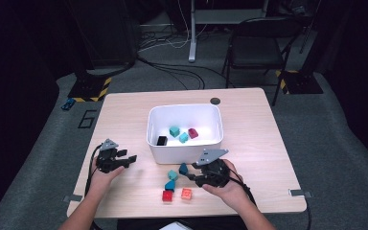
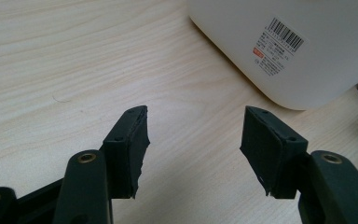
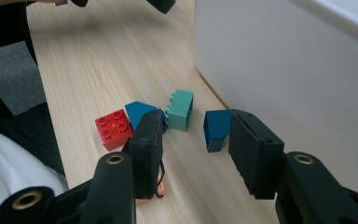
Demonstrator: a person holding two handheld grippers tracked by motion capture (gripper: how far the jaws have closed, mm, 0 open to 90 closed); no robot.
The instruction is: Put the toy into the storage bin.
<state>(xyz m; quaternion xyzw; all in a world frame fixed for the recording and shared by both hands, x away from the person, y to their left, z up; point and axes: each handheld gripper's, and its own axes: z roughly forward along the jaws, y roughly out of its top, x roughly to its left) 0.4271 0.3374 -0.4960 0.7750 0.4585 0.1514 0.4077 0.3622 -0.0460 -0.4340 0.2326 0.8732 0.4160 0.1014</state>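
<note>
Work in hand: we're clearing loose toy blocks off the table into the white bin, by our reading.
Right gripper: jaws part-open, nothing pressed between the pads; we're low over the dark blue block, which lies just off the far pad.
Left gripper: jaws apart over bare wood, holding nothing; it waits beside the bin's near-left corner.
Where the blocks are: dark blue block close by the bin's front wall; teal block just beyond it; a blue sloped block and a red block touching each other, nearer us. In the high view an orange block sits beside the red one.
Already in the bin: two teal, one dark red, one black.
Risk one: the dark blue block isn't centred in the gap, so closing now could clip its edge and flick it toward the wall.
Risk two: the near pad hangs close over the sloped block, and a drop could nudge it and the red one.
Room: tight on the bin side, since the wall rises right beside the far pad; open wood toward the left gripper and the table's near edge.
</note>
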